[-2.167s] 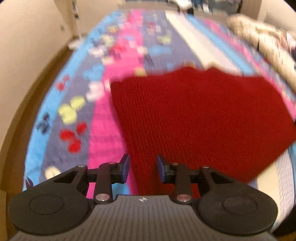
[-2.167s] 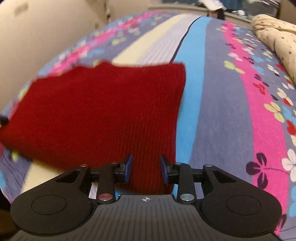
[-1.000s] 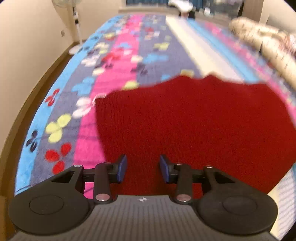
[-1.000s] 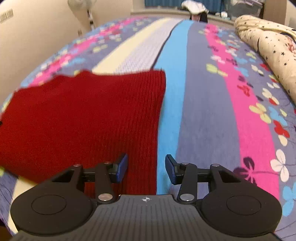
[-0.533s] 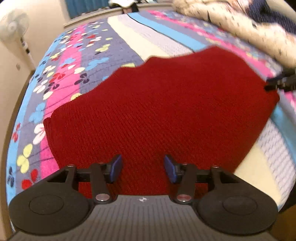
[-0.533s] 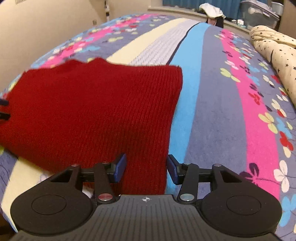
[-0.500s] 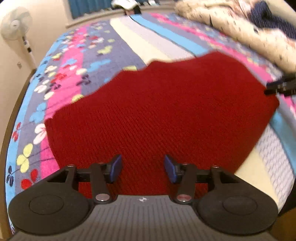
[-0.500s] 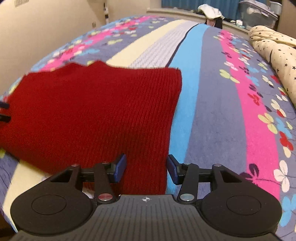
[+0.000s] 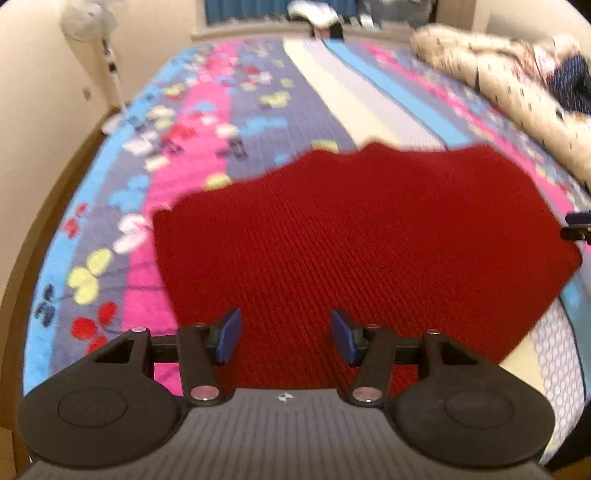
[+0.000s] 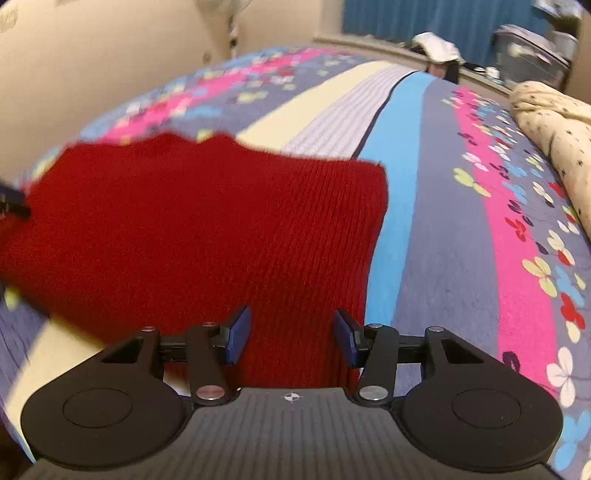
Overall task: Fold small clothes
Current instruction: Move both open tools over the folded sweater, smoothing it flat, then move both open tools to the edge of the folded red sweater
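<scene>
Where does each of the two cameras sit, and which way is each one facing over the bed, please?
Left wrist: sits behind the open left gripper, facing along the bedspread toward the fan; the right gripper's tips show at the right edge.
Right wrist: sits behind the open right gripper, facing up the bed toward the blue curtain; the left gripper's tips show at the left edge.
Shared: the red knit garment, the bedspread, the cream duvet.

The red knitted garment (image 9: 362, 251) has its near edge hidden behind both grippers' bodies, and the far bedspread (image 9: 229, 92) and the fan (image 9: 90, 26) are blurred.
</scene>
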Tool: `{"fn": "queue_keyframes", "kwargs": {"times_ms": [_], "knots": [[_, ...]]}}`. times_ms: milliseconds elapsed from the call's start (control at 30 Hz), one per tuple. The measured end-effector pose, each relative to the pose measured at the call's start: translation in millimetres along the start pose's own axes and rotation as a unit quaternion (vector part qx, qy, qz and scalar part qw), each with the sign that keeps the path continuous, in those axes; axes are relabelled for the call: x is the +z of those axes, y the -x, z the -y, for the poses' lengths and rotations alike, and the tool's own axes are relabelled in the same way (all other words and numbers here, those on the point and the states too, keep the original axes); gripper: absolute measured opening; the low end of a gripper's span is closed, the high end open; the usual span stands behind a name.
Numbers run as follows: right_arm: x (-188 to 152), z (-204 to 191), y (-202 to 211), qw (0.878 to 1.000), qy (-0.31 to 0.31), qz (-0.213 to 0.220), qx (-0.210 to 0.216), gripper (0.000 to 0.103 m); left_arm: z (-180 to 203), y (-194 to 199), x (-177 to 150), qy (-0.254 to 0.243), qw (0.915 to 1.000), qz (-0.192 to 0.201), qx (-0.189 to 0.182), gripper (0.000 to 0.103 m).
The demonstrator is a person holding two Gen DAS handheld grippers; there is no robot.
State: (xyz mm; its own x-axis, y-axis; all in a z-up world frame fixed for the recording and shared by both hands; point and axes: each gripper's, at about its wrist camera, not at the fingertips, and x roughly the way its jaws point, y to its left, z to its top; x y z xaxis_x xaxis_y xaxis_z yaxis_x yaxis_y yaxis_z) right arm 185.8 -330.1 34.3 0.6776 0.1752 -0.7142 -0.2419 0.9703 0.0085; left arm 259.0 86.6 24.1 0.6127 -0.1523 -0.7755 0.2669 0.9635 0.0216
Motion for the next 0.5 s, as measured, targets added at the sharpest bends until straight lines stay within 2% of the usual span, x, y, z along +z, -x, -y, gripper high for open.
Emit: {"fn": "queue_keyframes", "kwargs": {"times_ms": [167, 233, 267, 367, 500], "knots": [[10.6, -11.0, 13.7, 0.999, -0.009, 0.041, -0.007, 0.053, -16.5, 32.4, 2.0, 0.031, 0.9972, 0.063, 0.025, 0.063], [13.9, -21.9, 17.8, 0.998, 0.003, 0.055, -0.008, 0.053, -22.6, 47.2, 0.3, 0.042, 0.9949, 0.084, 0.039, 0.070], [15.9, -28.5, 21.5, 0.998, 0.007, 0.065, -0.007, 0.055, -26.5, 55.0, -1.2, 0.049, 0.9938, 0.091, 0.040, 0.077], [20.9, -42.1, 30.4, 0.996, -0.005, 0.092, 0.000, 0.060, -34.0, 75.9, -4.8, 0.066, 0.9913, 0.100, 0.055, 0.089], [24.8, -60.1, 39.8, 0.992, -0.018, 0.122, 0.022, 0.064, -34.4, 99.9, -8.9, 0.061, 0.9861, 0.134, 0.076, 0.091]]}}
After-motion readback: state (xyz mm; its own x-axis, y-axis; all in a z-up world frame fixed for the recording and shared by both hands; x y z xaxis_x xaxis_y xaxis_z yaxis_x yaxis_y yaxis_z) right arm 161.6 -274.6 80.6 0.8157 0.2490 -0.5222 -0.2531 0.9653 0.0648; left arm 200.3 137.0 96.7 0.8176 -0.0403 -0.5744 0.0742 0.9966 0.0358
